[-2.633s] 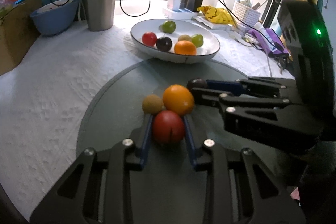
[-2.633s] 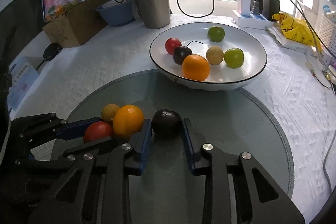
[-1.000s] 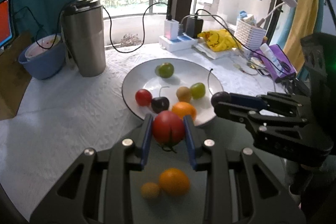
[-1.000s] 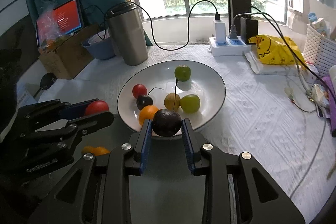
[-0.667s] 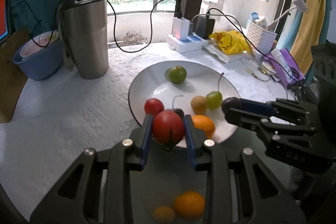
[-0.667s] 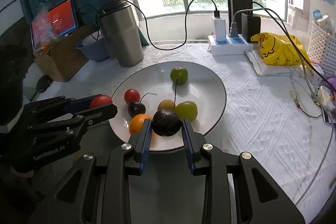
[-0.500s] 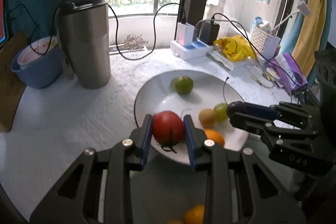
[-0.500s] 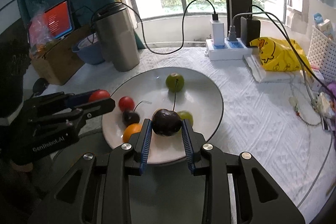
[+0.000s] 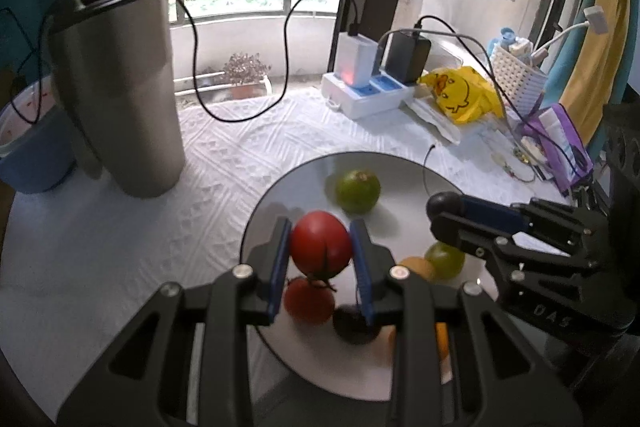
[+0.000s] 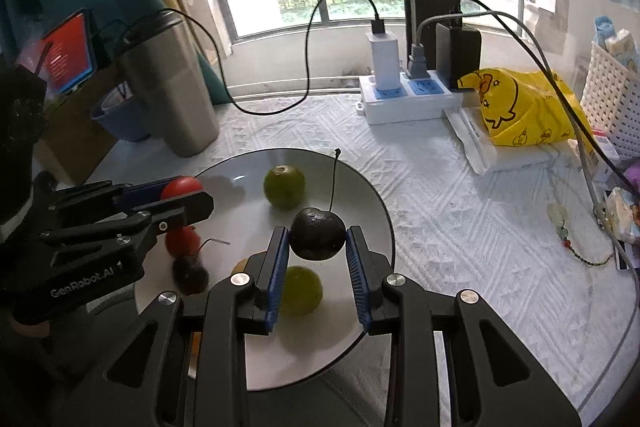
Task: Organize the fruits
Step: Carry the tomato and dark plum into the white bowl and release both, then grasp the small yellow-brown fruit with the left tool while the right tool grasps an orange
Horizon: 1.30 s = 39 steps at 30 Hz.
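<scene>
My left gripper (image 9: pixel 320 251) is shut on a red tomato (image 9: pixel 320 247) and holds it above the left part of the white plate (image 9: pixel 404 167). My right gripper (image 10: pixel 317 247) is shut on a dark cherry (image 10: pixel 317 233) with a long stem, above the plate (image 10: pixel 372 199). On the plate lie a green fruit (image 9: pixel 357 190), a second red fruit (image 9: pixel 309 301), a dark cherry (image 9: pixel 352 325), a yellow-green fruit (image 9: pixel 445 260) and a small tan fruit (image 9: pixel 416 267). An orange is mostly hidden behind my fingers.
A steel tumbler (image 9: pixel 116 87) and a blue bowl (image 9: pixel 28 147) stand at the back left. A power strip with chargers (image 9: pixel 368 91), a yellow bag (image 9: pixel 460 99) and a white basket (image 9: pixel 516 75) lie at the back right. Cables cross the white tablecloth.
Both grippers lifted their fruits off the grey mat and carried them forward over the plate. The orange and small fruit left on the mat have dropped out of view.
</scene>
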Each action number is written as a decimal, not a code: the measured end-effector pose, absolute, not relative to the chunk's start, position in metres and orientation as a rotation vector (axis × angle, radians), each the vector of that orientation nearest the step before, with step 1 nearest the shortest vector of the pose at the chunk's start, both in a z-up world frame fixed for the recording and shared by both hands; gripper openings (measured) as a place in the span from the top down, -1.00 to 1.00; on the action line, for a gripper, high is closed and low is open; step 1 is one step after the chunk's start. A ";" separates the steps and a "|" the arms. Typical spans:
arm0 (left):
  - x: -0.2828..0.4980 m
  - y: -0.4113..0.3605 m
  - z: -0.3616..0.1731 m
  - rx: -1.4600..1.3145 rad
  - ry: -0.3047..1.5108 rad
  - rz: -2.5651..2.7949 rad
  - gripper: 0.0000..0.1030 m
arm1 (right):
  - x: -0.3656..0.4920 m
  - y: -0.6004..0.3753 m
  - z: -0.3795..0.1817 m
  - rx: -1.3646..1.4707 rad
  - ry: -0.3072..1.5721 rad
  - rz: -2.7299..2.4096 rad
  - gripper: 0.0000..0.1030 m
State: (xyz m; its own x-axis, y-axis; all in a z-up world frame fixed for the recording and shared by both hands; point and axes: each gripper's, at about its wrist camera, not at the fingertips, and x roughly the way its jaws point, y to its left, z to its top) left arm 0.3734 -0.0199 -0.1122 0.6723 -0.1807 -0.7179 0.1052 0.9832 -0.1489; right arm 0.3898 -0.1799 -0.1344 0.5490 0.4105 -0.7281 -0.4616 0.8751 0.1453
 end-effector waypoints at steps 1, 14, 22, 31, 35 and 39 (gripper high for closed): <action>0.377 -0.021 -0.113 -0.096 0.830 -0.165 0.39 | 0.391 -0.180 -0.135 -0.063 0.846 0.514 0.39; 0.364 -0.017 -0.097 -0.131 0.789 -0.170 0.08 | 0.385 -0.183 -0.125 -0.055 0.824 0.500 0.11; 0.333 -0.016 -0.082 -0.138 0.766 -0.170 0.08 | 0.360 -0.181 -0.108 -0.061 0.795 0.511 0.11; 0.288 -0.010 -0.066 -0.144 0.733 -0.155 0.08 | 0.321 -0.175 -0.090 -0.072 0.764 0.537 0.11; 0.268 -0.007 -0.063 -0.149 0.724 -0.152 0.08 | 0.302 -0.174 -0.084 -0.082 0.756 0.544 0.11; 0.251 -0.005 -0.064 -0.158 0.722 -0.151 0.08 | 0.286 -0.173 -0.082 -0.089 0.751 0.546 0.11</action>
